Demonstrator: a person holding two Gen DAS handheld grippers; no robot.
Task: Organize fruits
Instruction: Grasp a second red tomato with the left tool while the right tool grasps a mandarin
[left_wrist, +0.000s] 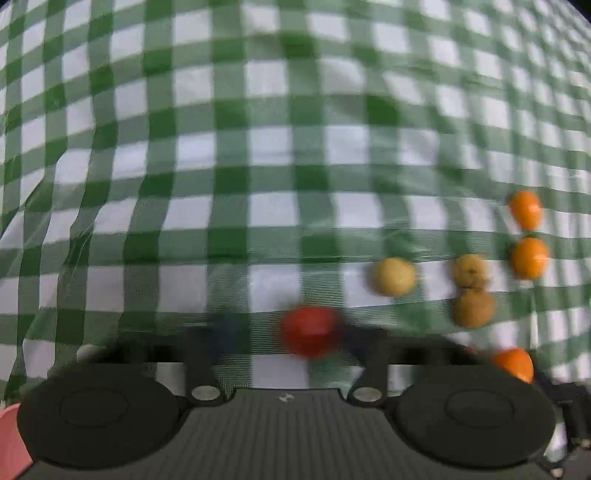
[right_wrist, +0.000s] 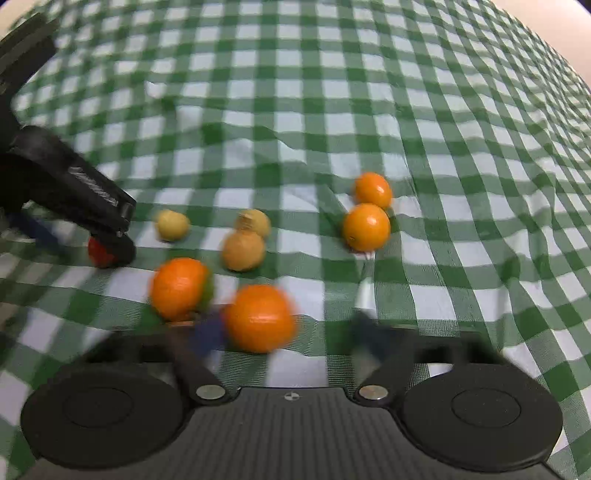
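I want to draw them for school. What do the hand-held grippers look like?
Each hand-held gripper is mostly black. The right one has a ribbed dark plate with a small crosshair mark, two big round discs, two silver bolts and dark blue fingers. The left one looks the same. From the side it has white lettering, too blurred to read.

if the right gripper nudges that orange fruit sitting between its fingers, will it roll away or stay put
The orange fruit looks round and smooth, so a sideways nudge would probably roll it. The wrinkled checked cloth may slow it a little. Another orange fruit lies close on its left, so a push that way could bump it. The glossy skin might slip in the right gripper.
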